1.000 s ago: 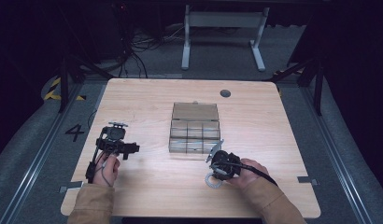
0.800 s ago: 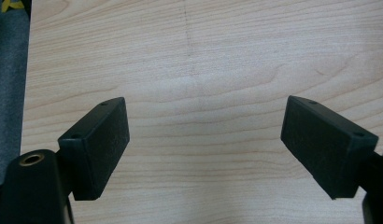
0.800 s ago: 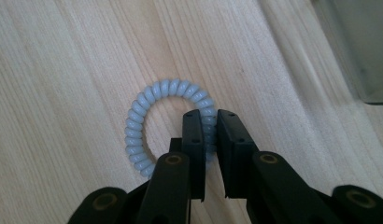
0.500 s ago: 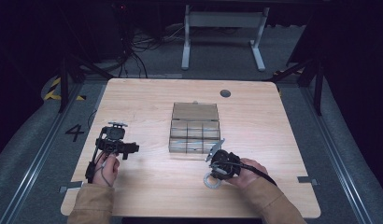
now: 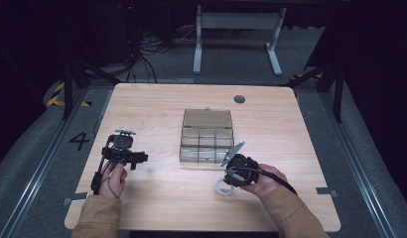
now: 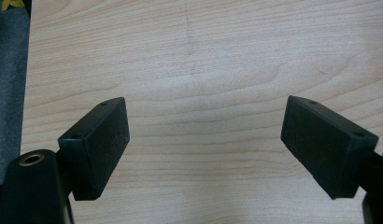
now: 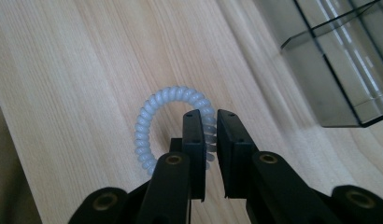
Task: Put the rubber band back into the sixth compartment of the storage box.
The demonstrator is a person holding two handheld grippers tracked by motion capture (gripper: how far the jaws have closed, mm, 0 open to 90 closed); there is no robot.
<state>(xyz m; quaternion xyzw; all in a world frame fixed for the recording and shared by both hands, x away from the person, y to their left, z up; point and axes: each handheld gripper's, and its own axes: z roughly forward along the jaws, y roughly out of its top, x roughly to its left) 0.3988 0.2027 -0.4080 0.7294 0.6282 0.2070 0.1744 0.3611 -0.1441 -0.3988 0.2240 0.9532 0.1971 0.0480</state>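
Jaws pinched tight on the right tool (image 7: pixel 208 135), and between them sits one side of a pale blue spiral hair tie (image 7: pixel 147 130), a coiled ring lying flat on the wooden desk (image 7: pixel 63 79). The rest of the loop curls out to the left of the jaws in the right gripper view, resting on the wood. From above, that same right tool (image 5: pixel 230 179) is low over the near part of the desk (image 5: pixel 157 208), gripped by the person's right hand (image 5: pixel 263 182), and the hair tie (image 5: pixel 222 188) peeks out as a pale ring just beneath and to the near-left of it.

Just beyond the right tool stands a clear smoky-tinted organiser box (image 5: pixel 206 136), divided into compartments, with its lid standing open at the far side. In the right gripper view a corner of the box (image 7: pixel 339 79) shows at the upper right, near the hair tie but apart from it.

Over on the left, well apart from the box, the left tool (image 5: pixel 123 157) is held in the left hand (image 5: pixel 112 176) above the desk's left part. Its jaws are spread wide, and the left gripper view confirms it: left tool (image 6: pixel 203 140) with nothing between the two black pads (image 6: pixel 98 144), just bare wood grain. A tan sleeve (image 5: pixel 97 218) covers the left forearm. A dark round grommet hole (image 5: pixel 239 99) sits near the desk's far edge.
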